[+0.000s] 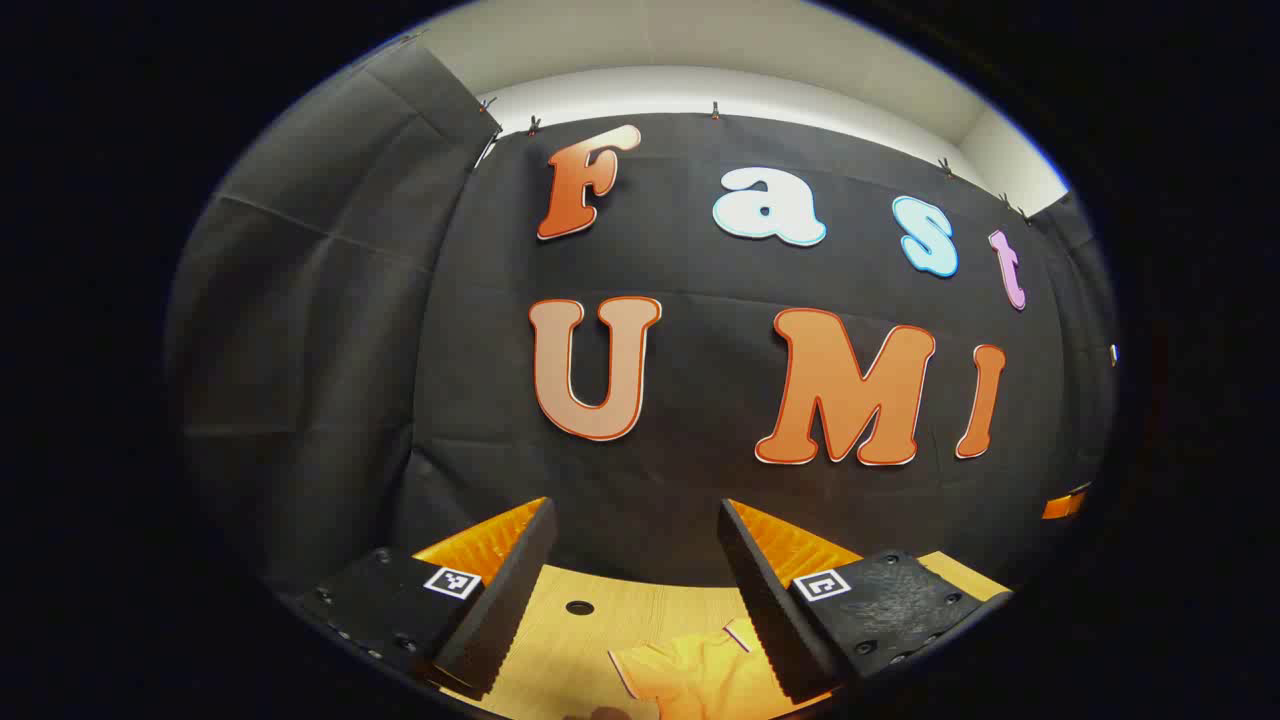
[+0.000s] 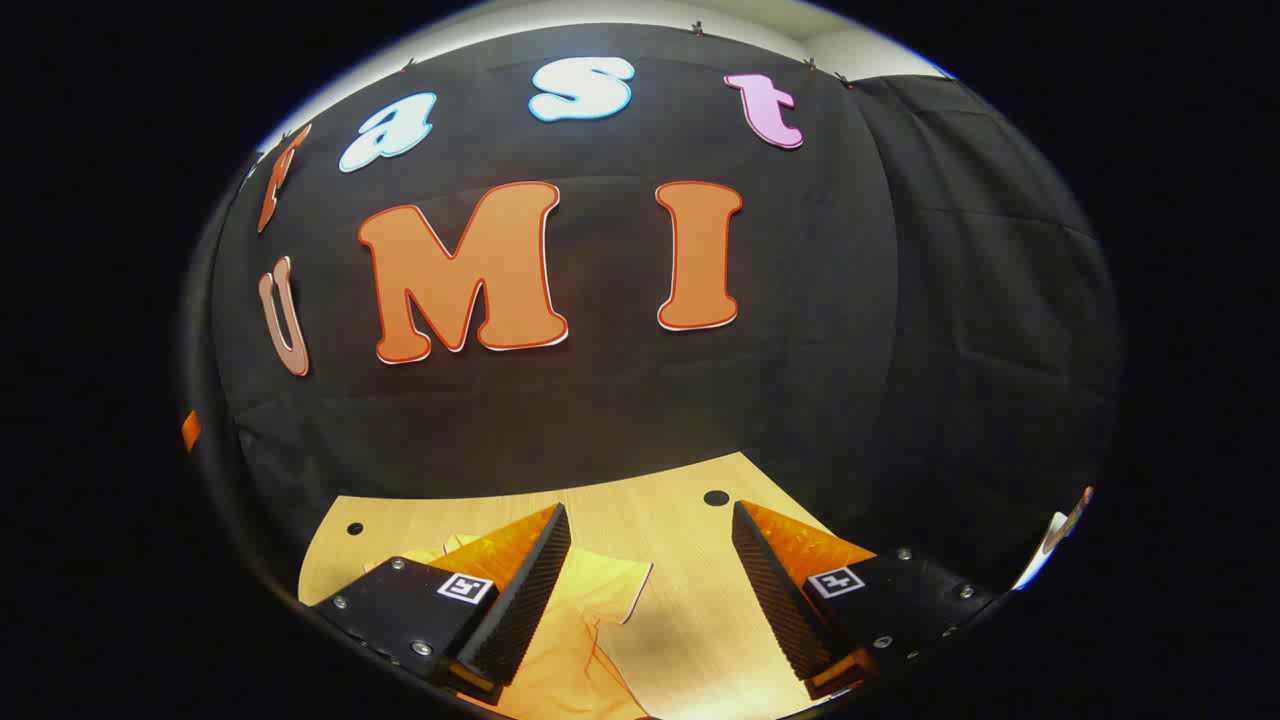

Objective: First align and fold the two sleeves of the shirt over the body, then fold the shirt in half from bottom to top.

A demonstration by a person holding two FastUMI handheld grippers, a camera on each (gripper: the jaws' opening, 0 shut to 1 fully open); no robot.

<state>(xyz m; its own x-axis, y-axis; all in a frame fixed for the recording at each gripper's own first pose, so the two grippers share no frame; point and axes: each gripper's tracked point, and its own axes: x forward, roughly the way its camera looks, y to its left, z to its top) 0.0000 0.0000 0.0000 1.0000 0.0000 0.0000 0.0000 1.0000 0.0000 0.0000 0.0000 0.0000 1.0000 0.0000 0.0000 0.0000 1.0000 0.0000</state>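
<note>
A yellow shirt (image 1: pixel 700 675) lies on the wooden table (image 1: pixel 560 640), low in the left gripper view, with one white-trimmed sleeve edge showing. My left gripper (image 1: pixel 637 520) hangs open above the table, and nothing sits between its fingers. In the right gripper view the shirt (image 2: pixel 590 620) spreads under and between the fingers, a sleeve reaching toward the right. My right gripper (image 2: pixel 650 520) is open too, held above the cloth without touching it.
The black cloth wall rises close behind the table's far edge in both views. Small round holes (image 2: pixel 716 497) mark the tabletop (image 2: pixel 690 600). Bare wood lies right of the shirt in the right gripper view.
</note>
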